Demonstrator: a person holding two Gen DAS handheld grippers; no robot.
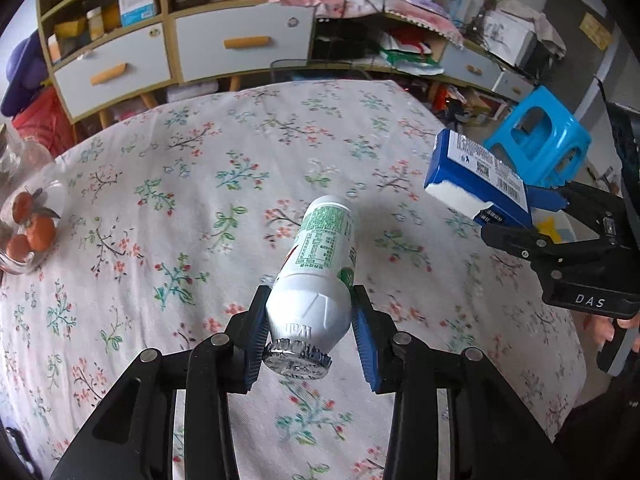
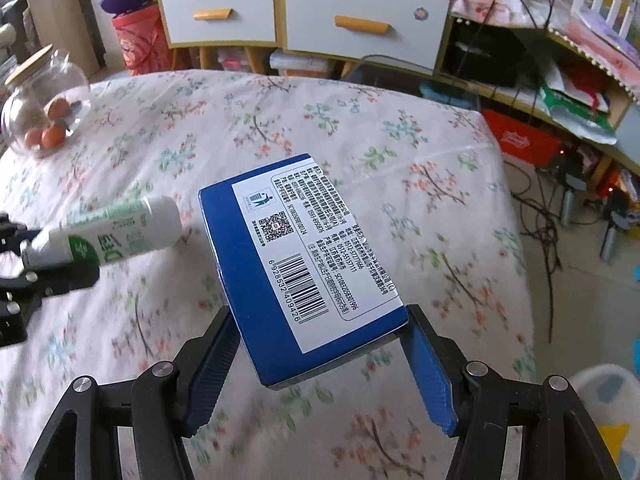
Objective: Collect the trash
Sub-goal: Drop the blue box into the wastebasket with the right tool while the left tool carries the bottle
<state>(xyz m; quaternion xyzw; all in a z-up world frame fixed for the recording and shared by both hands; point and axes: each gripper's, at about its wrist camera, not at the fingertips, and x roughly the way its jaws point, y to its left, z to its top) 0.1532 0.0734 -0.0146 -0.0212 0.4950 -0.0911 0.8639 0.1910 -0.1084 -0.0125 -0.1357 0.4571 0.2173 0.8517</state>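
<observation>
The left claw [image 1: 310, 334] held a white plastic bottle with a green printed label [image 1: 320, 264], its blue ribbed pads [image 1: 366, 340] pressed on the bottle's shoulder just above the crimped foil cap, so the bottle pointed away from the claw and hung clear above the surface covered in a floral cloth [image 1: 200, 184]. To that claw's right, the right claw [image 2: 320, 368] gripped a flat blue cardboard box with a white barcode label [image 2: 304, 256] by its near end, pads on both side edges, the box tilted up and clear of the cloth. Far off to the left claw's left stood a clear glass jar holding small orange fruit [image 1: 30, 228]. Beyond the surface, past both claws, stood a white-drawered wooden cabinet [image 1: 240, 44] and, to the right, a blue plastic stool [image 1: 540, 136].
</observation>
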